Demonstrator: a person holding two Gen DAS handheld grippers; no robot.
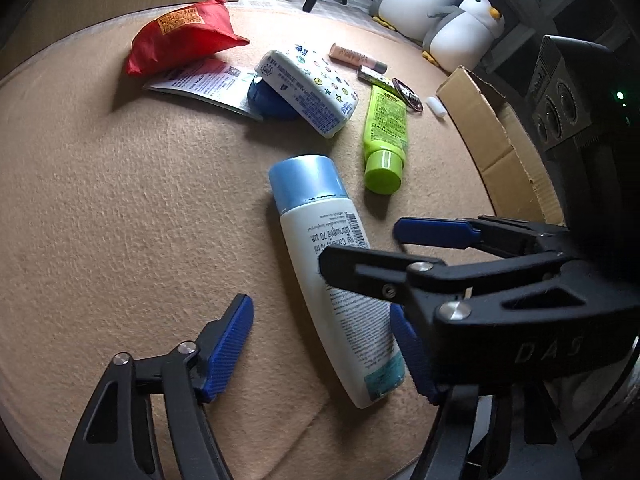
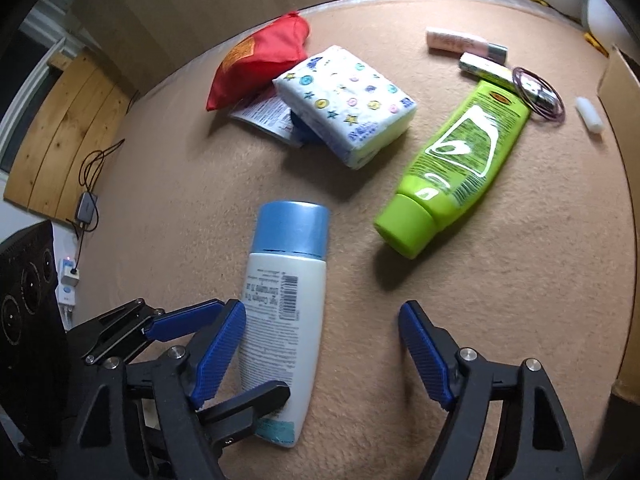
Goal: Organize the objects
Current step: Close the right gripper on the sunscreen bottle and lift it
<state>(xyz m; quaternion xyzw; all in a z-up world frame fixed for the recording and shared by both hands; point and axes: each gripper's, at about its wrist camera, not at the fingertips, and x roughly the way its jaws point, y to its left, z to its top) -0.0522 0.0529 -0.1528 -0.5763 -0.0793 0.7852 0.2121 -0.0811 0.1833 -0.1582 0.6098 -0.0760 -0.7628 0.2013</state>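
Note:
A white bottle with a blue cap (image 1: 320, 236) lies on the tan carpet; it also shows in the right wrist view (image 2: 282, 300). My left gripper (image 1: 324, 344) is open, its fingers either side of the bottle's lower end. My right gripper (image 2: 324, 348) is open, its left finger beside the bottle's body. The right gripper crosses the left wrist view (image 1: 360, 248) above the bottle. A green tube (image 2: 456, 164) lies to the right. A patterned tissue pack (image 2: 348, 104), a red pouch (image 2: 260, 60) and a pink tube (image 2: 464, 42) lie farther back.
A cardboard box (image 1: 496, 136) stands at the right edge of the carpet. A small white capsule (image 2: 588, 114), a hair tie (image 2: 540, 94) and a leaflet (image 1: 200, 84) lie among the objects. Penguin plush toys (image 1: 460, 32) sit behind. A speaker (image 2: 24, 300) stands left.

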